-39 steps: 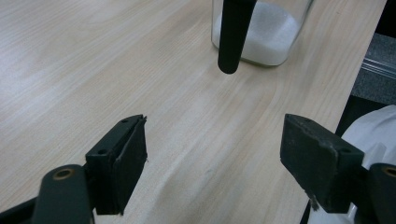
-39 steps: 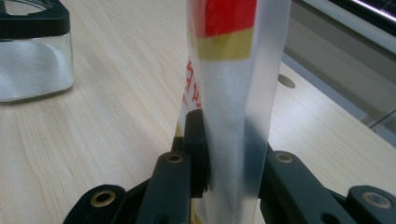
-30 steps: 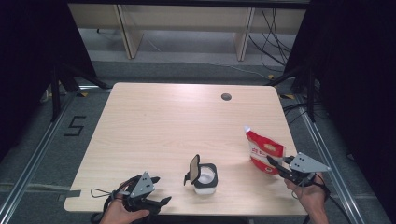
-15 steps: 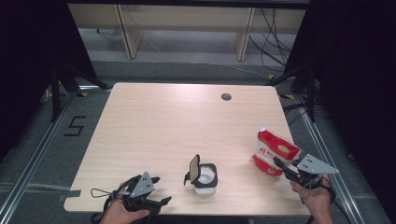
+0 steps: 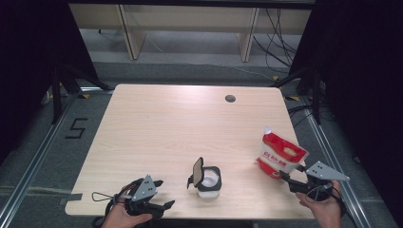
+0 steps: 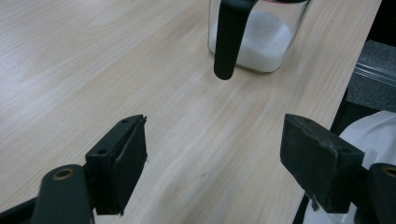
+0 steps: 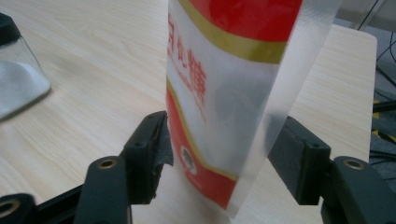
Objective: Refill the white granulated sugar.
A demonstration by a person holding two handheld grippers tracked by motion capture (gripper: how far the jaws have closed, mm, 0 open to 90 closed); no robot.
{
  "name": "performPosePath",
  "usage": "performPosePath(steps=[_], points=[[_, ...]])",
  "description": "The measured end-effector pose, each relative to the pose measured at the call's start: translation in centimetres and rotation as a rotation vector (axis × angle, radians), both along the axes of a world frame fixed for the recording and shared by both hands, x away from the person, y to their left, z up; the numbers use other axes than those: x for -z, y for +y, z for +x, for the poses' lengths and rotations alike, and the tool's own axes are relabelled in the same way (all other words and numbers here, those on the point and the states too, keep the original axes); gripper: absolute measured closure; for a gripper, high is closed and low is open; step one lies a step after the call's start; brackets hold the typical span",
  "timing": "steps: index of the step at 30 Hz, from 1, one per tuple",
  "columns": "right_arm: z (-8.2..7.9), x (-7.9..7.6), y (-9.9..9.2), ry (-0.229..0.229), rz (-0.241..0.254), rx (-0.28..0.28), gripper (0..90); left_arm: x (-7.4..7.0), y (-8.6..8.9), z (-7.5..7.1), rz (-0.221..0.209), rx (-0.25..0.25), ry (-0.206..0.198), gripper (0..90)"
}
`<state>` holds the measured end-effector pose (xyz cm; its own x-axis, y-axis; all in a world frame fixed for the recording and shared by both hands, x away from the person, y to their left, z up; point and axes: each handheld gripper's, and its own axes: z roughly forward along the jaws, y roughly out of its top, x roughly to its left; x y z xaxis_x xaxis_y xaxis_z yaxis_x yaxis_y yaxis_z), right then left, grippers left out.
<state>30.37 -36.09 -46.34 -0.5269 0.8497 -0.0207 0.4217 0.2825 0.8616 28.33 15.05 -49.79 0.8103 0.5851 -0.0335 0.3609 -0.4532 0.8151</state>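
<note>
Your left gripper [image 5: 159,205] sits at the near edge of the tabletop [image 5: 166,123], jaws spread wide and holding nothing. In the left gripper view the bare wood lies between its jaws, and the jar [image 6: 258,39] of white granules stands straight ahead of them, well apart, its black flip lid [image 6: 231,35] hanging open on the side facing you.

Your right gripper [image 7: 219,154] is low at the near right corner with the red-and-white pouch [image 7: 233,84] standing between its jaws. The left jaw looks to be against the pouch's lower edge; on the right side the film hides the contact, so I cannot tell whether you have a firm pinch or are merely bracketing it.

The pouch [image 5: 280,154] stands upright, long axis vertical, its top corner pointing up and away from you, to the right of the jar [image 5: 209,180] with open tabletop between them. Any pour probably falls to your right hand, travelling leftward to the jar's open mouth.
</note>
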Motion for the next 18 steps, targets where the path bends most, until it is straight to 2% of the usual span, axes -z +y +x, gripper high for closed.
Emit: performPosePath(steps=[3, 4, 5, 6, 7, 8, 9, 10, 11, 12, 13, 14, 18], points=[[-0.7, -0.1, 0.4, 0.009, 0.0, 0.015, 37.4, -0.2, 0.1, 0.1, -0.009, 0.003, 0.002, 22.6], [-1.1, -0.1, 0.7, 0.024, 0.011, 0.025, 35.7, -0.4, 0.2, 0.1, 0.007, 0.003, 0.001, 22.6], [-1.3, -0.1, 0.8, 0.024, 0.009, 0.033, 34.1, -0.4, 0.2, 0.1, 0.003, 0.007, -0.013, 22.6], [-1.4, 0.0, 0.7, 0.006, -0.002, 0.022, 33.8, -0.4, 0.2, 0.1, -0.005, 0.011, -0.014, 22.5], [-1.8, -0.1, 0.9, 0.019, 0.001, 0.042, 33.5, -0.4, 0.1, 0.1, -0.007, 0.01, -0.012, 22.6], [-1.9, -0.1, 0.9, -0.003, -0.015, 0.035, 33.4, -0.4, 0.1, 0.0, -0.013, -0.002, 0.003, 22.6], [-2.3, -0.1, 1.0, 0.003, -0.01, 0.055, 33.3, -0.5, 0.1, 0.0, 0.006, 0.0, -0.007, 22.6], [-2.6, -0.2, 1.0, 0.01, -0.02, 0.066, 33.3, -0.5, -0.1, -0.1, -0.023, 0.002, -0.001, 22.6], [-2.7, -0.2, 0.9, -0.012, -0.029, 0.064, 33.2, -0.5, -0.1, -0.1, -0.027, 0.004, 0.005, 22.6], [-2.9, -0.3, 0.9, -0.009, -0.03, 0.074, 33.4, -0.7, -0.1, -0.1, -0.008, 0.003, 0.0, 22.6], [-3.0, -0.4, 0.8, -0.027, -0.046, 0.07, 33.5, -0.8, -0.1, -0.1, -0.008, 0.006, -0.005, 22.6], [-3.2, -0.4, 0.8, -0.02, -0.052, 0.075, 33.4, -0.8, -0.3, -0.1, -0.039, 0.009, -0.003, 22.6], [-4.0, -0.5, 1.1, -0.016, -0.085, 0.09, 33.4, -1.5, -0.3, -0.1, -0.034, 0.008, -0.013, 22.6]])
